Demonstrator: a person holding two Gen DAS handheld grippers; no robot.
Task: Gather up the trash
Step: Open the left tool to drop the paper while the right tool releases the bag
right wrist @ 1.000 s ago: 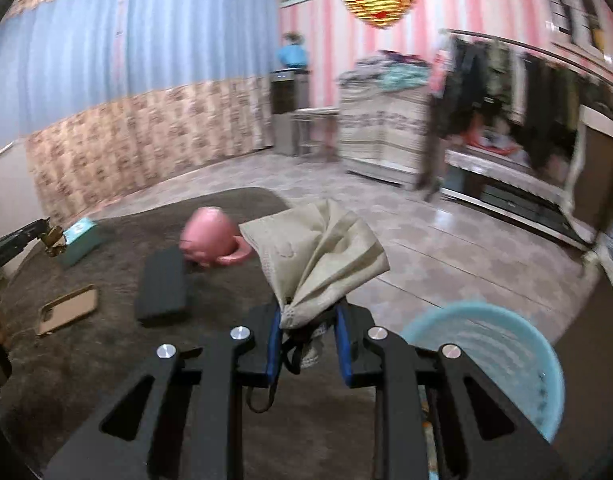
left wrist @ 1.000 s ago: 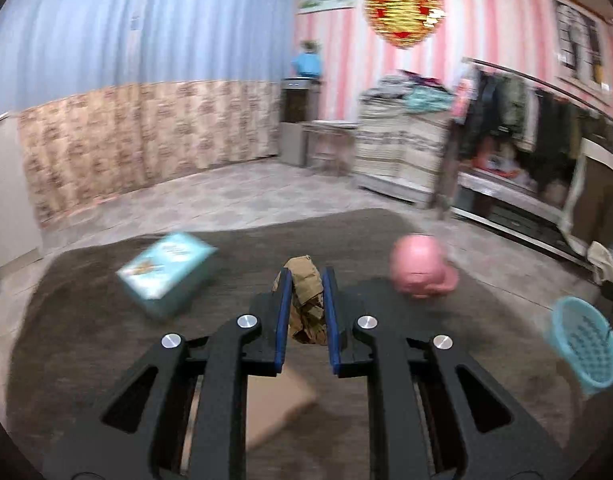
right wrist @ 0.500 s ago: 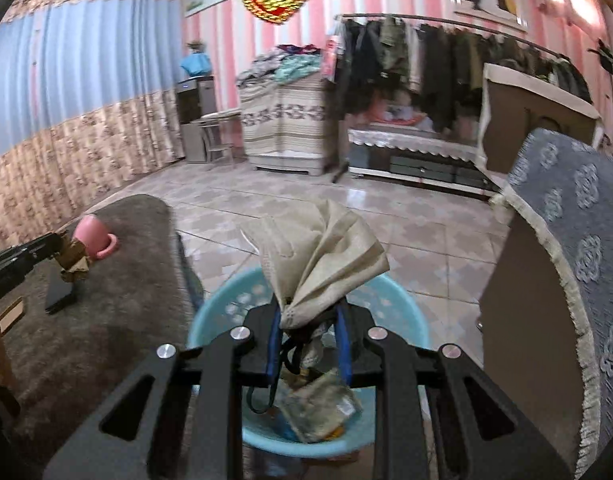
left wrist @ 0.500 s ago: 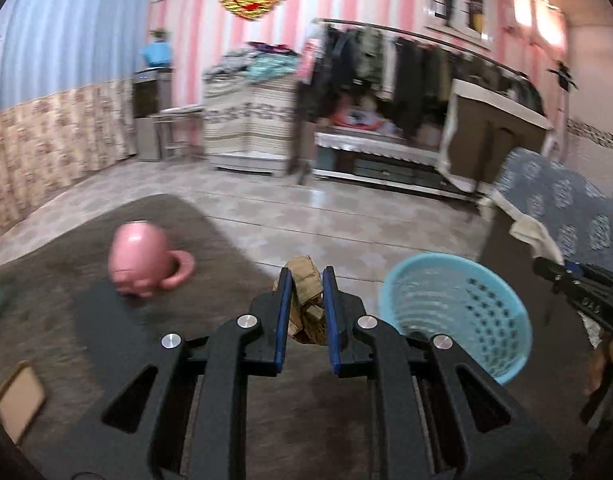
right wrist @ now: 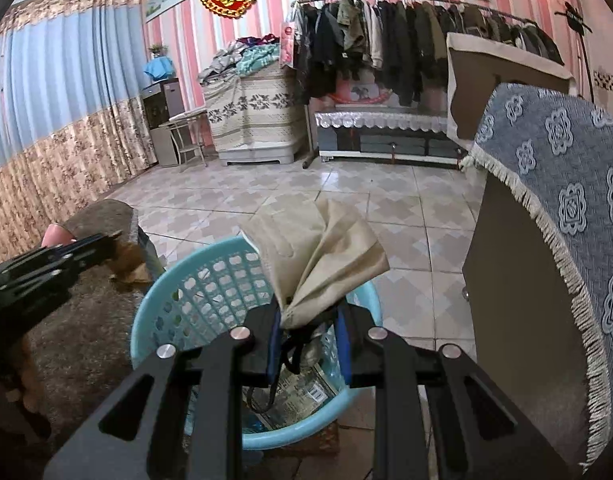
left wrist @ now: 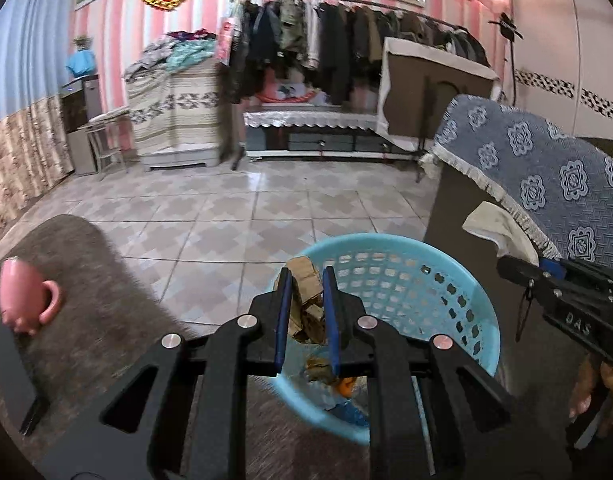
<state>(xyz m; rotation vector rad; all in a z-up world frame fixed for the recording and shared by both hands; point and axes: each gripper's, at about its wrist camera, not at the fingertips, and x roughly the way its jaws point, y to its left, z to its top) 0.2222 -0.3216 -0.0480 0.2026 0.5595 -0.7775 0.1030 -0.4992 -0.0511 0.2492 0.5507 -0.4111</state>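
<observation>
Left gripper (left wrist: pixel 306 316): clamped on crumpled brown paper (left wrist: pixel 304 300), above near rim of blue basket (left wrist: pixel 458 280). Light, crushable; hold anywhere.
Right gripper (right wrist: pixel 309 338): clamped on beige face mask (right wrist: pixel 318 256) by gathered end, over same basket (right wrist: pixel 194 280). Soft, limp, near weightless; dangling black straps may snag.
Nearby: pink mug (left wrist: pixel 20 300) left of basket; draped cabinet (left wrist: pixel 546 184) right. Nothing blocking basket mouth.

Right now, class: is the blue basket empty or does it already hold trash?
Not empty. The basket holds trash: a printed wrapper lies at its bottom, and more scraps show inside.
</observation>
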